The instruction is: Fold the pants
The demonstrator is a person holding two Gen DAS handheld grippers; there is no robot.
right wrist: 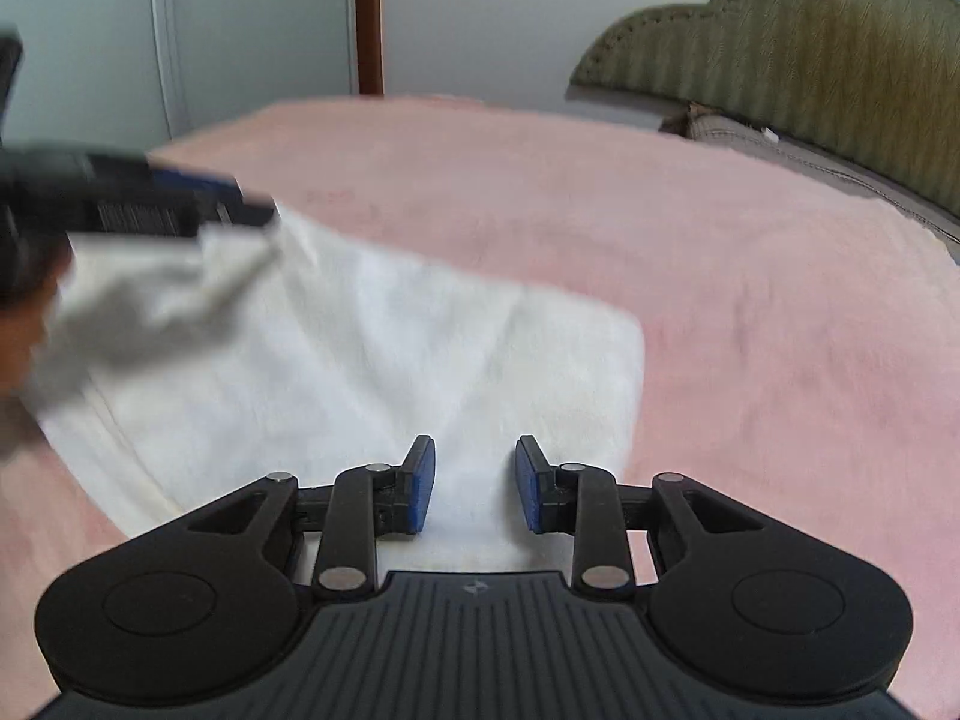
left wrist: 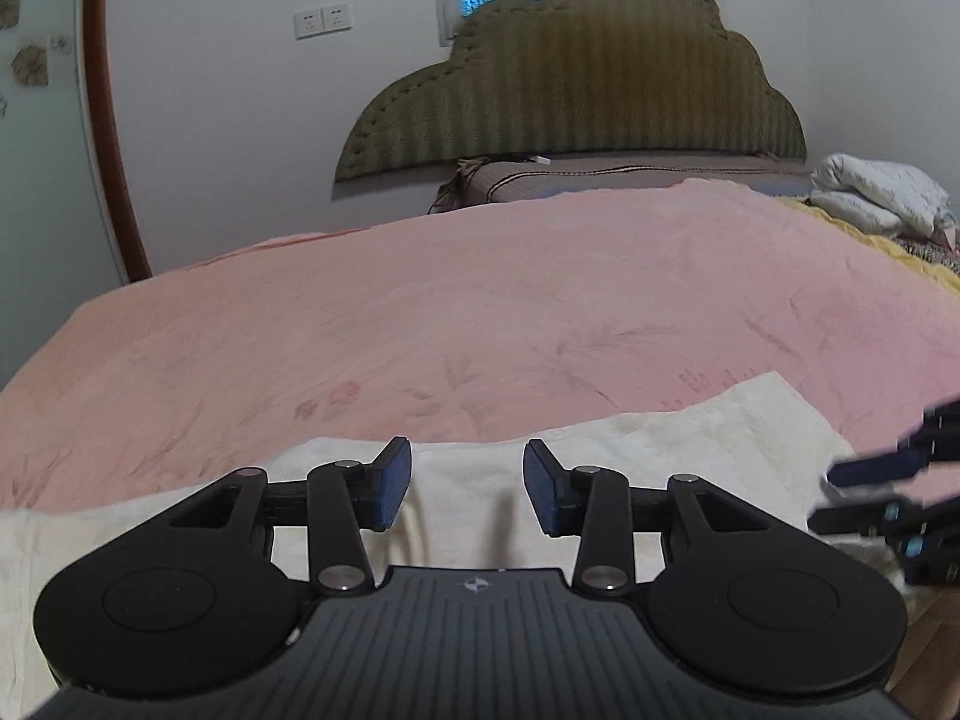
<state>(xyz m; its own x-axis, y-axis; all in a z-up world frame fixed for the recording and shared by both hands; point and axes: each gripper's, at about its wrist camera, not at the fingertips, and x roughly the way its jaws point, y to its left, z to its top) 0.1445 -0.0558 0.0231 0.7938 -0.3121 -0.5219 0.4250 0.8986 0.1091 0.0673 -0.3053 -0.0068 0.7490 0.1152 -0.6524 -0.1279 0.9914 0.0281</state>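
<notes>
The white pants (right wrist: 372, 348) lie on the pink bedspread (right wrist: 750, 276), spread flat toward the near edge. In the left wrist view the pants (left wrist: 660, 450) run across under my left gripper (left wrist: 467, 489), which is open with nothing between its blue pads. My right gripper (right wrist: 474, 486) is open just above the cloth. The left gripper shows blurred at the left of the right wrist view (right wrist: 198, 204), at a raised, rumpled part of the pants; its hold there is unclear. The right gripper's fingers (left wrist: 876, 468) show at the right edge of the left wrist view.
The bed's green padded headboard (left wrist: 570, 84) stands against the wall, with a brown pillow (left wrist: 630, 177) below it. A white folded quilt (left wrist: 876, 198) lies at the far right of the bed. A wooden door frame (left wrist: 108, 120) is at the left.
</notes>
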